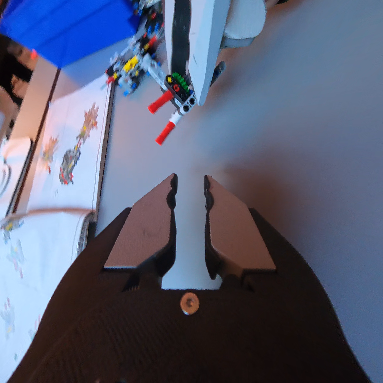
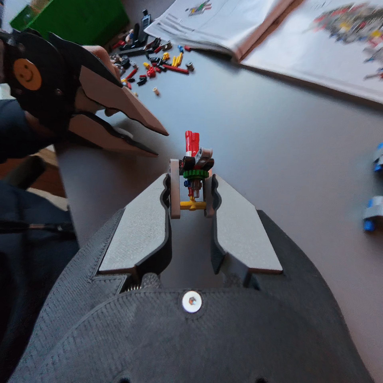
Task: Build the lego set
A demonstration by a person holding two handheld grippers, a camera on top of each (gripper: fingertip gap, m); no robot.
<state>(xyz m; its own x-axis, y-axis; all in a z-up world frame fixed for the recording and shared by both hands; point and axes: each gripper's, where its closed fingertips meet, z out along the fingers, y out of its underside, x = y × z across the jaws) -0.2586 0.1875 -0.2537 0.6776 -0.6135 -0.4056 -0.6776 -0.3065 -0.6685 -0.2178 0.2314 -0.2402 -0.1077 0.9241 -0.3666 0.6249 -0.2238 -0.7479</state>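
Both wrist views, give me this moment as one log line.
right gripper: shut on brick assembly | left gripper: open, empty | instruction booklet: open

A grey table (image 2: 269, 134) is being occupied by scattered building pieces (image 2: 157, 64), an open instruction booklet (image 2: 279, 41), and a green box (image 2: 78, 20).

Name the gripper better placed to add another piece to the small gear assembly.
Probably the left gripper: it is open and bare, close beside the gear assembly, which the right gripper already clamps by its grey side beams.

Soft, cool light is cast across the desk (image 1: 290, 103); warm shadow is thrown beside the left claw (image 1: 190, 176); edges are blurred and bent.
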